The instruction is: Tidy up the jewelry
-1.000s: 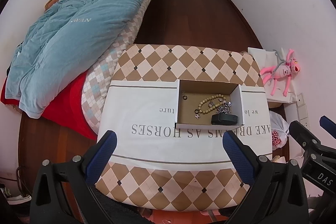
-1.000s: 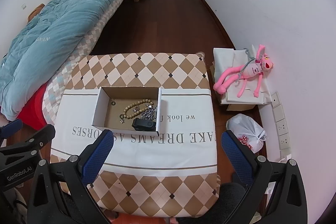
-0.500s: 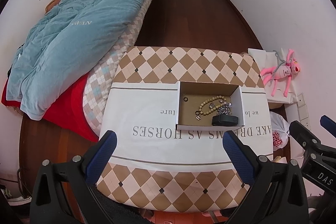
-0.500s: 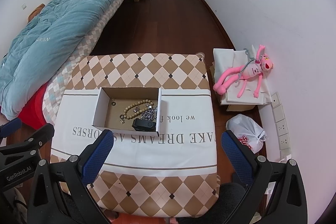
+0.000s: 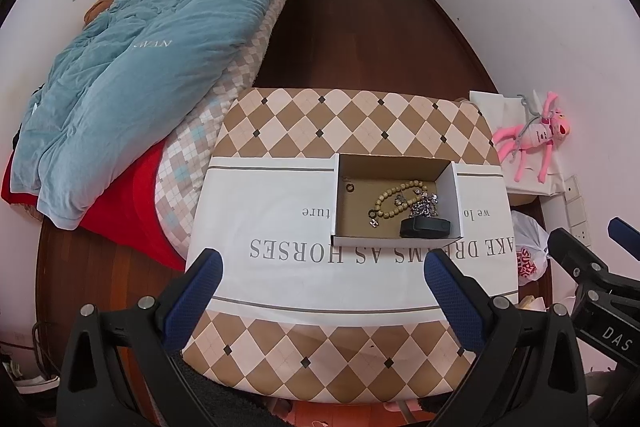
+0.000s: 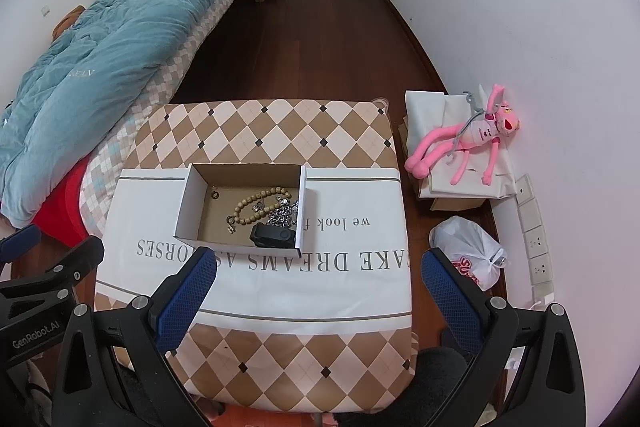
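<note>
An open cardboard box (image 5: 336,203) (image 6: 188,203) sits on the cloth-covered table (image 5: 280,287) (image 6: 340,287). Inside lie a tan bead bracelet (image 5: 394,198) (image 6: 256,205), a silver chain (image 5: 425,205) (image 6: 283,215), a black band (image 5: 425,227) (image 6: 273,235) and a small dark ring (image 5: 349,187) (image 6: 215,194). My left gripper (image 5: 324,291) is open and empty, high above the table's near side. My right gripper (image 6: 316,297) is open and empty, also high, to the box's right front. The right gripper's body shows in the left wrist view (image 5: 592,275).
A bed with a blue quilt (image 5: 140,67) (image 6: 100,75) stands left of the table. A pink plush toy (image 5: 532,139) (image 6: 468,143) lies on white bags by the right wall. A white plastic bag (image 6: 468,251) sits on the dark wood floor.
Both views have drifted slightly; the table and box sit a touch lower in the left wrist frame. Both grippers stay open and empty.
</note>
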{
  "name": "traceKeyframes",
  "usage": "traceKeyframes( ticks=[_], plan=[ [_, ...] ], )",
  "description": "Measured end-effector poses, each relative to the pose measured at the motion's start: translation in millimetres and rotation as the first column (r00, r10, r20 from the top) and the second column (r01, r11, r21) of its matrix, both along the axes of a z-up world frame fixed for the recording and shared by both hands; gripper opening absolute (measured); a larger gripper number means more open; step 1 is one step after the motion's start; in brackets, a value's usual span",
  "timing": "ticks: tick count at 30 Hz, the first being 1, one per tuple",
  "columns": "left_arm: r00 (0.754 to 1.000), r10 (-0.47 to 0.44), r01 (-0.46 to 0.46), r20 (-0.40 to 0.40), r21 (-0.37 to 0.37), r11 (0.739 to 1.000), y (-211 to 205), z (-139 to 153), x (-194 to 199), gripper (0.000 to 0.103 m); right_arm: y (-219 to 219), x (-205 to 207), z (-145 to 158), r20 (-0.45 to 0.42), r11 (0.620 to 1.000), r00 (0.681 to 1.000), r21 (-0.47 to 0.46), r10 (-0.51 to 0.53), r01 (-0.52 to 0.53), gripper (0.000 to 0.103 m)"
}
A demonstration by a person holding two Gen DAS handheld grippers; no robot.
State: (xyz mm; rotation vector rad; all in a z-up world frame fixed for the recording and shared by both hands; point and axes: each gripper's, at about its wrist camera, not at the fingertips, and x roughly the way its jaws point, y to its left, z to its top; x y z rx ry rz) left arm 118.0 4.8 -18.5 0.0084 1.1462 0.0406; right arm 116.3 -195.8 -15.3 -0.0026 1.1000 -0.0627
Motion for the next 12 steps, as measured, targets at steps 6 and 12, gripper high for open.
traceKeyframes(
  ticks=[6,12],
  plan=[
    [1.000,0.004,-0.004,0.000,0.000,1.000,-1.5,0.7,0.4,0.103,-1.9,0.2,0.4,-0.001,1.000,1.000,0.000,0.002,-0.002,0.103],
    [1.000,0.005,-0.005,0.011,-0.004,1.000,-1.9,3.4,0.4,0.103,-4.0,1.0,0.4,-0.002,1.000,1.000,0.001,0.005,-0.005,0.103]
  ],
)
